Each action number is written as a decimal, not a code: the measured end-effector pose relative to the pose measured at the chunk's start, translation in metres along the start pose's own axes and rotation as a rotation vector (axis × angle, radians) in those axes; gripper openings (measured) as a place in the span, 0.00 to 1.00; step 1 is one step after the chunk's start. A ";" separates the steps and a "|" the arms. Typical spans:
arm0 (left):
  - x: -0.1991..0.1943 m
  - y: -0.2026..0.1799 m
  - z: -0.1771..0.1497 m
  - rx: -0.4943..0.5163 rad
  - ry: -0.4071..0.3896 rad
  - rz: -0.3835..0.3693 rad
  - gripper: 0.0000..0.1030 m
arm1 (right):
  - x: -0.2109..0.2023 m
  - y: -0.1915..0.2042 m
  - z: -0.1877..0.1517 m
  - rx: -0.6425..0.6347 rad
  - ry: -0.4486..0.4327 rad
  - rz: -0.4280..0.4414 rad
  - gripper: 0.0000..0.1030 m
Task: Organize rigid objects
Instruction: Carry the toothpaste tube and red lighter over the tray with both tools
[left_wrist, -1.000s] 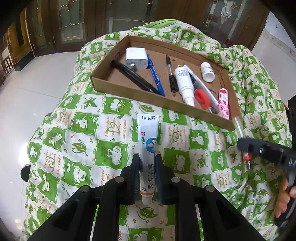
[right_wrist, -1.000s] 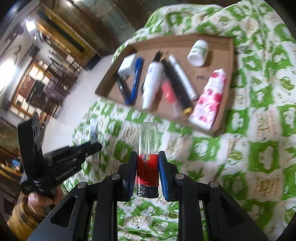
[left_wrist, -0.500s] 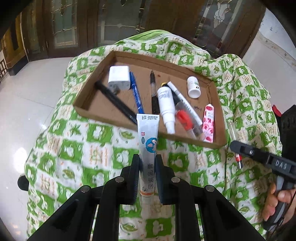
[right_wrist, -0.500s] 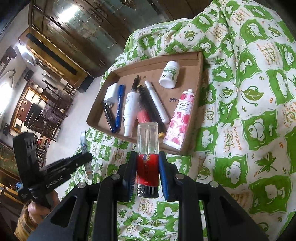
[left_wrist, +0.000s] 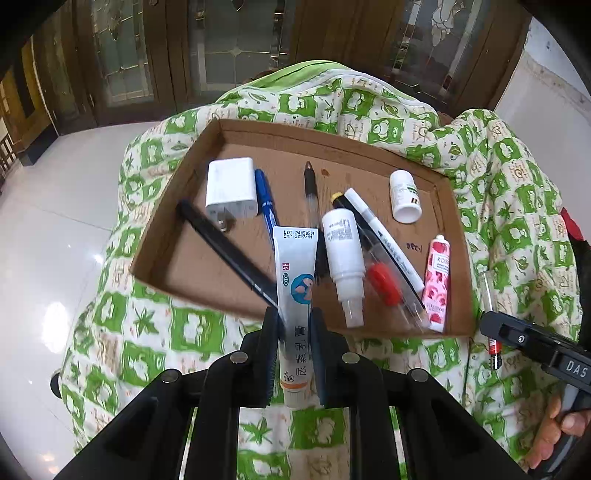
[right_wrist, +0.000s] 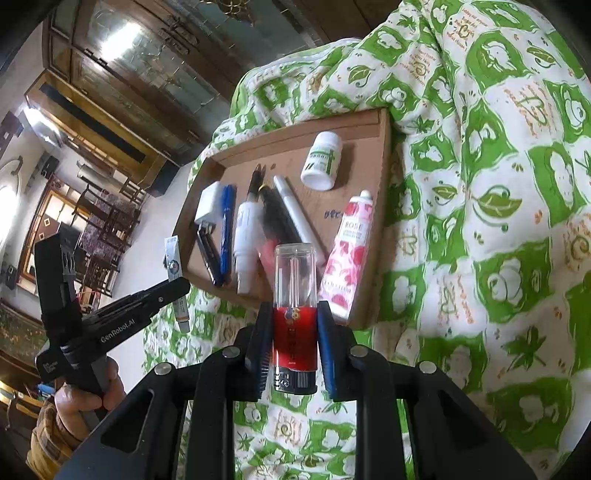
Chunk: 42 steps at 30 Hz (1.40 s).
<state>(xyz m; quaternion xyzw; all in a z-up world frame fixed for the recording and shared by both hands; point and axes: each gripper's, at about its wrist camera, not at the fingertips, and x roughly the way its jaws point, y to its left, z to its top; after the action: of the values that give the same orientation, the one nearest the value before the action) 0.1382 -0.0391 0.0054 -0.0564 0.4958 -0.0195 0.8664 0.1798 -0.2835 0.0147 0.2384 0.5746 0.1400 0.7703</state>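
I am holding my left gripper (left_wrist: 293, 354) up over a soft quilt (left_wrist: 147, 332) with green and white squares, and it is clenched on a white cream tube (left_wrist: 297, 295) that is pointing toward the near edge of a flat cardboard tray (left_wrist: 207, 291). My right gripper (right_wrist: 293, 350) is clenched too, squeezing a red lighter (right_wrist: 294, 332) with a clear top, just in front of the tray's near edge by its right corner. The tray is lying on the quilt, and the quilt is bunching up in folds behind it and on the right side. Inside the tray, a white plug (left_wrist: 231, 192) is sitting near the far left corner with a blue pen (left_wrist: 266, 206) right beside it. A long black pen (left_wrist: 225, 251) is lying slanted toward the near edge. A white spray bottle (left_wrist: 343, 258) is lying in the middle, a small white pill bottle (left_wrist: 404, 195) is near the far right corner, and a pink rose tube (left_wrist: 436, 284) is lying along the right edge. Behind the quilt, dark wooden doors (left_wrist: 229, 48) with glass panes are standing. A shiny white floor (left_wrist: 44, 240) is glowing on the left. From the right camera, I am seeing dark wooden chairs (right_wrist: 107, 229) far off in the room.
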 end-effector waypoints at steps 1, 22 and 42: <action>0.002 0.000 0.002 0.000 0.002 0.000 0.16 | -0.001 -0.001 0.002 0.005 -0.003 0.000 0.22; 0.027 -0.010 0.046 0.053 -0.013 0.037 0.16 | 0.007 -0.016 0.058 0.094 -0.063 -0.018 0.22; 0.067 -0.001 0.097 0.012 0.012 0.025 0.16 | 0.045 -0.034 0.108 0.132 -0.028 -0.063 0.22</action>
<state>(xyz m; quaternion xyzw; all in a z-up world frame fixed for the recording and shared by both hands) 0.2563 -0.0385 -0.0033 -0.0448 0.5015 -0.0119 0.8639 0.2946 -0.3125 -0.0154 0.2724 0.5791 0.0740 0.7648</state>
